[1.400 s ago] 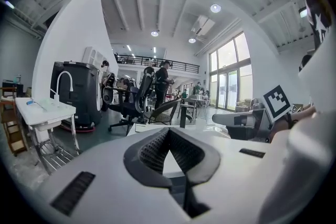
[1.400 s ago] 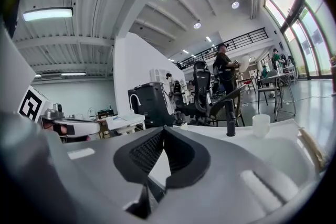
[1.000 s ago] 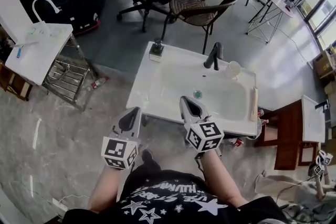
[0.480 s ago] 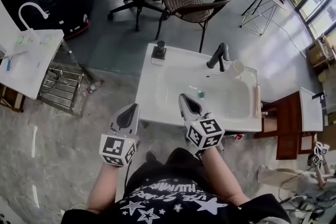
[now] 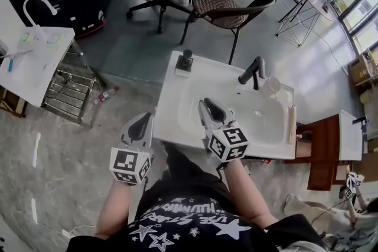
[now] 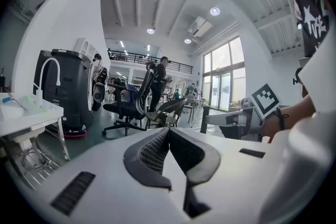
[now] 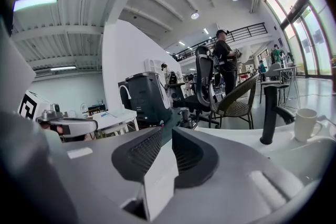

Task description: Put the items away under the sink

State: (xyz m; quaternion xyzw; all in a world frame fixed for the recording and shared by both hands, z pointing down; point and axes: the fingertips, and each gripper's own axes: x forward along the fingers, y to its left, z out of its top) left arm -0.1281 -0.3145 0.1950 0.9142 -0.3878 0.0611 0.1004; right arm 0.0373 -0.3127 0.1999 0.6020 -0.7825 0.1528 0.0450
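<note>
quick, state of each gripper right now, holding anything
left gripper: closed, empty
right gripper: all but closed, a thin gap, empty

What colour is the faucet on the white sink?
The faucet is black, clearest in the right gripper view.

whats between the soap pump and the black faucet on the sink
Nothing: in the head view the white ledge between the soap pump and the black faucet is bare.

Grey floor point(image 5: 136, 50); wicker chair point(image 5: 223, 10); tall windows point(image 6: 226, 78)
</note>
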